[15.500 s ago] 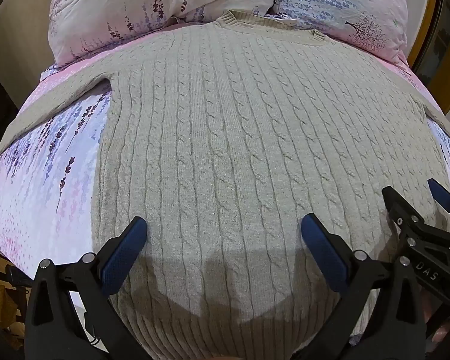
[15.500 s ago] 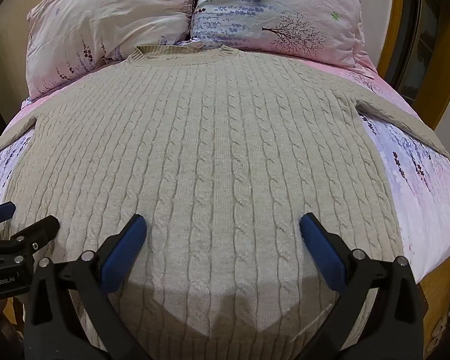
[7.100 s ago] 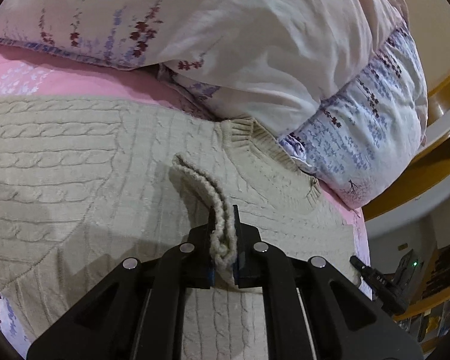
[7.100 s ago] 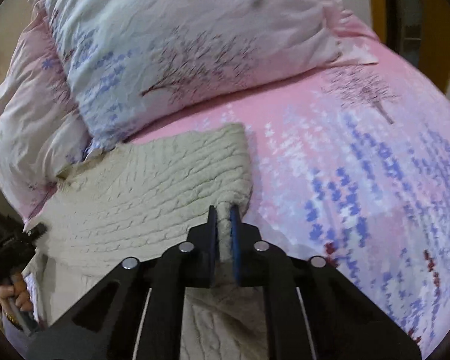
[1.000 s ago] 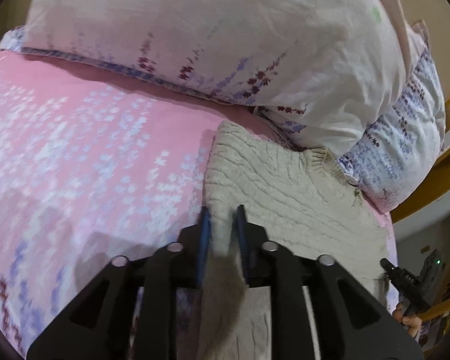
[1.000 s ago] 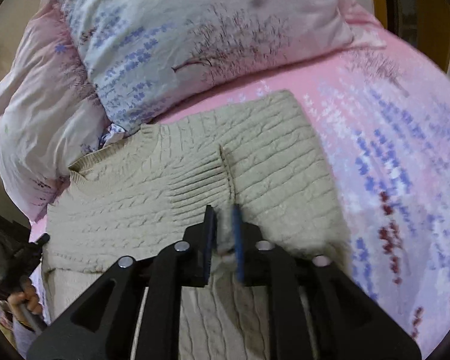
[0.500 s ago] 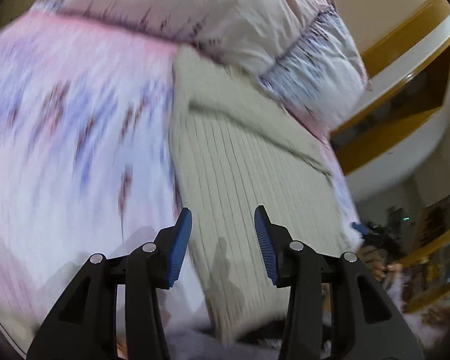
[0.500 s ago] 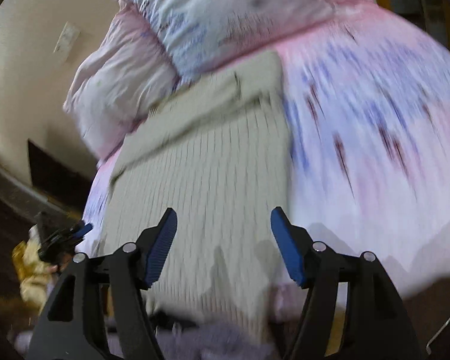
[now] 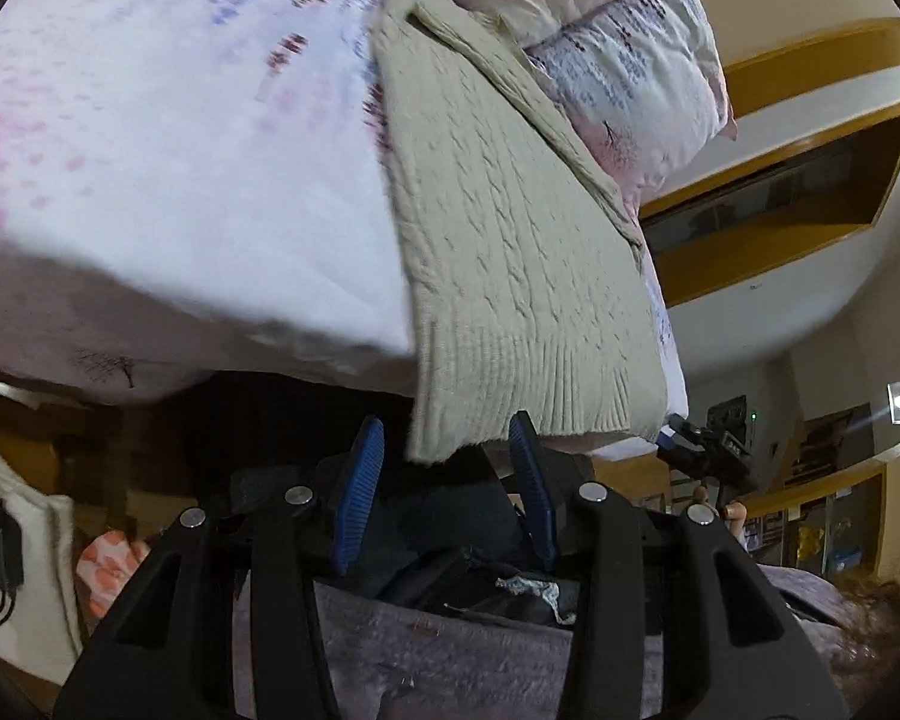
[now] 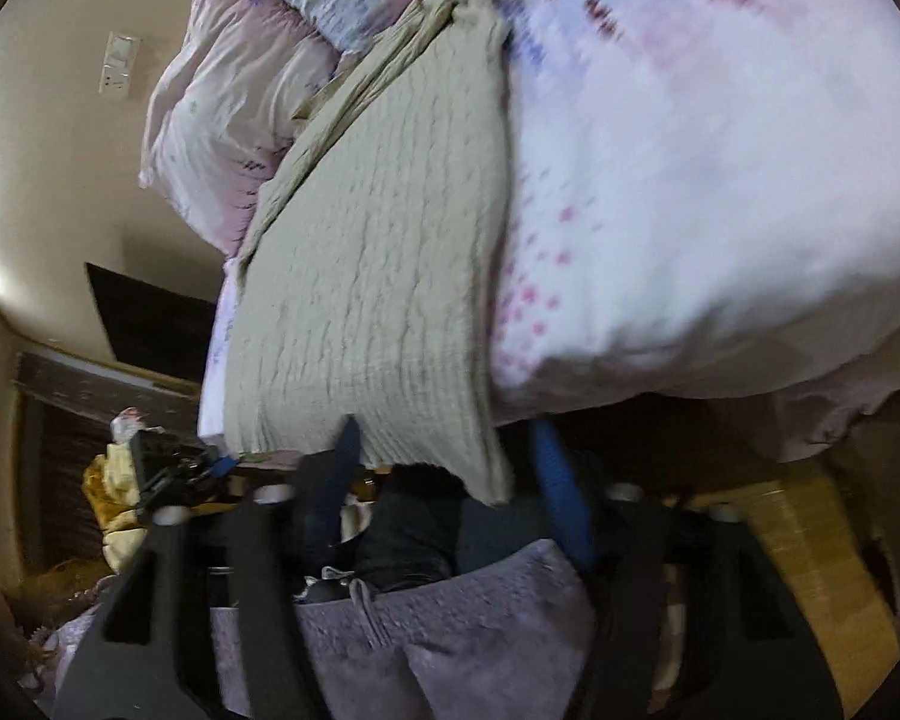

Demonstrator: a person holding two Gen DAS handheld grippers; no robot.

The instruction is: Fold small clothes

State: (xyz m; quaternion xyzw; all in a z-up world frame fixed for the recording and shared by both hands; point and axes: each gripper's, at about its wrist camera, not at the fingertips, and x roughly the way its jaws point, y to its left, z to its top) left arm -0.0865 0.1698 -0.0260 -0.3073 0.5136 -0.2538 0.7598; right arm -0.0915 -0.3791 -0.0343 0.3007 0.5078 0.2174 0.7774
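A beige cable-knit sweater (image 9: 510, 228) lies on the bed as a long narrow strip with both sides folded in. Its ribbed hem hangs over the near bed edge. It also shows in the right wrist view (image 10: 366, 276). My left gripper (image 9: 444, 480) is open and empty just below the hem's left corner. My right gripper (image 10: 450, 480) is open and empty just below the hem's right corner (image 10: 480, 468). The right gripper also shows in the left wrist view (image 9: 708, 450), and the left gripper shows in the right wrist view (image 10: 174, 468).
The floral pink bedsheet (image 9: 150, 150) covers the bed on both sides of the sweater. Two floral pillows (image 9: 630, 60) lie past the collar. A person's purple garment (image 9: 450, 660) fills the near foreground. A wooden frame (image 9: 780, 180) and a wall stand at right.
Both grippers let go of the folded sweater near the collar, opened, and pulled back down to the hem at the near bed edge. The sleeves now lie folded in.
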